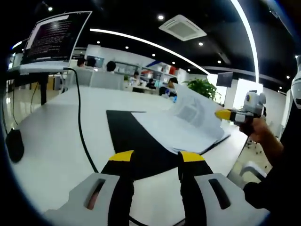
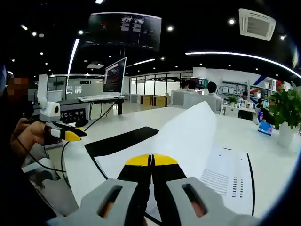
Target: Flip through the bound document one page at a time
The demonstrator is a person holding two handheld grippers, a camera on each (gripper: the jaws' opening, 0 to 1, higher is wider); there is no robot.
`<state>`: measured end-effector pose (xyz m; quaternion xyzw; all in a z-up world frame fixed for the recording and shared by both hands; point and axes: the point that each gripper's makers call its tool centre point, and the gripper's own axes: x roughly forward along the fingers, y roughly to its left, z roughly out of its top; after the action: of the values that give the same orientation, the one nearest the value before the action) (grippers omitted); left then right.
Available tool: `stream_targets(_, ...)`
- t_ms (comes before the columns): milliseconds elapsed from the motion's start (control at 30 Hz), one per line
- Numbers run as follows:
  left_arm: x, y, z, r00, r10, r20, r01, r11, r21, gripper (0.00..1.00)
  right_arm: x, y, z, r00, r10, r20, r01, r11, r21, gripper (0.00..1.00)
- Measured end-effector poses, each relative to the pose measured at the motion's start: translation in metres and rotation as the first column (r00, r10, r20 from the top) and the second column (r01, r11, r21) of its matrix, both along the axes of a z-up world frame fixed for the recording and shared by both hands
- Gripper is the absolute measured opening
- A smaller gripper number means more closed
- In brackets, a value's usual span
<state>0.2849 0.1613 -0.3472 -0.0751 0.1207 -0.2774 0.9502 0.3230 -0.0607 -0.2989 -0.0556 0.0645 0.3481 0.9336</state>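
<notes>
The bound document [image 1: 176, 129] lies open on a black mat [image 1: 124, 132] on the white table. One of its pages [image 1: 193, 107] is lifted and curls upward. My right gripper [image 1: 225, 114], held in a hand, comes in from the right and pinches that page's edge. In the right gripper view the right gripper [image 2: 151, 160] is shut, with the raised page [image 2: 188, 134] bowing up just behind its yellow tips and printed pages [image 2: 225, 176] lying flat to the right. My left gripper [image 1: 156, 156] hovers open near the mat's front edge, holding nothing. It also shows hand-held at the left [image 2: 66, 134].
A laptop [image 1: 51, 40] stands on a raised stand at the back left, with a black cable [image 1: 80, 117] trailing across the table. A dark mouse [image 1: 14, 143] sits at the left edge. A potted plant [image 2: 284, 110] and seated people are beyond the table.
</notes>
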Motion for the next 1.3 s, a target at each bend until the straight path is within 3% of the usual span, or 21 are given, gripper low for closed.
stream_targets(367,0.002,0.006,-0.008,1.0,0.003,-0.017,-0.003,1.0,0.017,0.38,-0.001,0.031,-0.001,0.998,0.065,0.011,-0.065,0.997,-0.035,0.02)
stream_targets(867,0.001,0.009,-0.008,1.0,-0.02,0.01,0.019,0.999,0.039,0.39,-0.003,0.074,-0.017,0.987,0.155,-0.04,-0.156,0.987,-0.046,0.02)
stream_targets(1300,0.0,0.017,-0.004,1.0,0.014,0.025,-0.015,0.999,0.04,0.37,-0.004,0.098,-0.035,0.978,0.187,-0.092,-0.194,0.978,-0.079,0.02)
